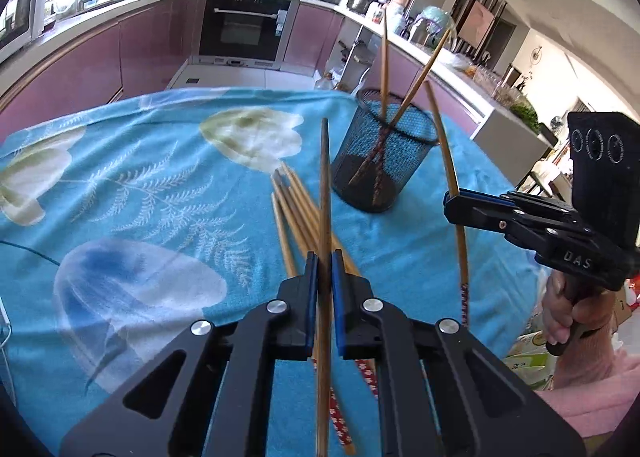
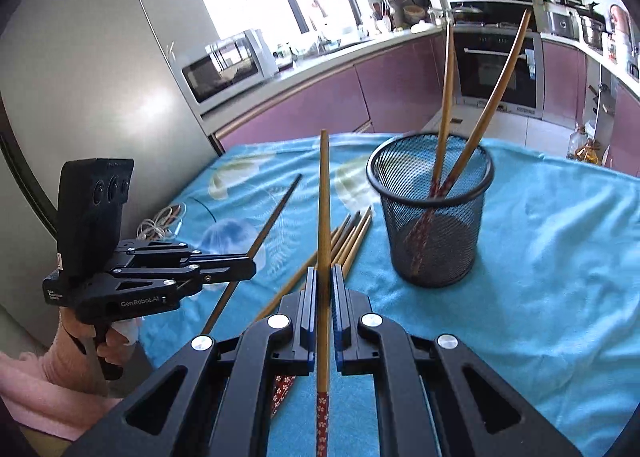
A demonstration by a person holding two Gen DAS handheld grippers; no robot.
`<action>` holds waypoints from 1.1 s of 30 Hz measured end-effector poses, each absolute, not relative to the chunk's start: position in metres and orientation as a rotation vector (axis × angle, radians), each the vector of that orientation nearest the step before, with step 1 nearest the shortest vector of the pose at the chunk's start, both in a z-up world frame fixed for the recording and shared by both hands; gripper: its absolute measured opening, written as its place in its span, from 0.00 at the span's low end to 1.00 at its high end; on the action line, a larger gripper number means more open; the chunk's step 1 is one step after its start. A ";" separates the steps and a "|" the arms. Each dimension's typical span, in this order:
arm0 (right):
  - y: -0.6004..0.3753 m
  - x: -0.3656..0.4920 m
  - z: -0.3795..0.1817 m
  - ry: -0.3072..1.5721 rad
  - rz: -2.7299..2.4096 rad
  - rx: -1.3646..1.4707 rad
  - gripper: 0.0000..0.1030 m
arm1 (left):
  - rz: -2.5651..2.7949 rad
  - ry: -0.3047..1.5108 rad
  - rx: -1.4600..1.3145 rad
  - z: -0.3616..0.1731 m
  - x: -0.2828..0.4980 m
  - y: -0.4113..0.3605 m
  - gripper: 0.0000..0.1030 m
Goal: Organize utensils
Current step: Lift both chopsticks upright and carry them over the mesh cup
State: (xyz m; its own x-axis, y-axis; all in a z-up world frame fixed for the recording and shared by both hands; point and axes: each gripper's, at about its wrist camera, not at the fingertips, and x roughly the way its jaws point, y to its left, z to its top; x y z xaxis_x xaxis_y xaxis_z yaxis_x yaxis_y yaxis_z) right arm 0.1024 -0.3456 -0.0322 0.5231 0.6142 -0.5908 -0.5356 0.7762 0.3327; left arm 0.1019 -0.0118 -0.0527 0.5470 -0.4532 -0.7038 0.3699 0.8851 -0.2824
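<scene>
Plainly clamping one chopstick apiece. Pinched tight with the left gripper (image 1: 325, 257) on the left-held chopstick (image 1: 325, 185), lying lengthwise along the fingers and pointing up the middle of the left wrist frame. Likewise squeezed with the right gripper (image 2: 325, 269) around the right-held chopstick (image 2: 323, 197), patterned red end toward the camera, plain tip up at centre frame.

Judging the coming move as a drop into the mesh cup (image 2: 460, 241). Stands upright right of centre in both frames, just beyond and to the right of the right gripper's tips, somewhat farther up-frame from the left one. Already holds a standing pair (image 2: 448, 89), leaning apart at the top and crossed low inside, patterned ends down. Probably the shorter reach for the right gripper. Calls for swinging rightward over the rim and tipping the stick from along-the-fingers toward upright, red end down.

Also waiting: a loose pile (image 1: 292, 209) flat on the blue floral tablecloth (image 1: 140, 177), long axes running away from the camera, left of the cup and below the left gripper.

Readable: "DAS" on the right gripper's body at the right edge of the left wrist frame; "GenRobot.AI" on the left gripper at lower left of the right wrist frame. Small white print beside that, too fine to read.
</scene>
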 end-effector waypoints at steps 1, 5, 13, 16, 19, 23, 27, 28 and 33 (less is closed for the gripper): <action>-0.349 0.102 -0.029 0.741 0.689 0.122 0.06 | -0.499 0.852 -0.111 -0.047 0.100 -0.011 0.07; -0.361 0.099 -0.015 0.693 0.680 0.143 0.06 | -0.535 0.791 -0.121 -0.023 0.090 -0.009 0.07; -0.381 0.098 0.014 0.597 0.670 0.150 0.06 | -0.581 0.687 -0.151 0.019 0.082 -0.007 0.07; -0.386 0.102 0.029 0.561 0.667 0.153 0.06 | -0.585 0.651 -0.163 0.034 0.086 -0.010 0.07; -0.391 0.107 0.041 0.531 0.662 0.159 0.06 | -0.585 0.622 -0.169 0.047 0.095 -0.018 0.07; -0.395 0.114 0.056 0.503 0.650 0.162 0.06 | -0.592 0.586 -0.175 0.064 0.107 -0.032 0.07; -0.398 0.117 0.068 0.475 0.636 0.152 0.06 | -0.594 0.550 -0.160 0.082 0.117 -0.043 0.07; -0.399 0.117 0.072 0.466 0.631 0.148 0.06 | -0.593 0.542 -0.157 0.087 0.119 -0.046 0.07; -0.403 0.124 0.085 0.431 0.611 0.145 0.06 | -0.593 0.505 -0.141 0.107 0.128 -0.056 0.07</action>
State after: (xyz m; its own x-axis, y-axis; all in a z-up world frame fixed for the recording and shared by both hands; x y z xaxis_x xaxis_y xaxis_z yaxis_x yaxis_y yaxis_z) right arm 0.1241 -0.4028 0.0851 0.7334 0.5835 -0.3488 -0.5240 0.8121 0.2566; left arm 0.1283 -0.0563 0.1073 0.7121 -0.5668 -0.4144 0.4994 0.8237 -0.2685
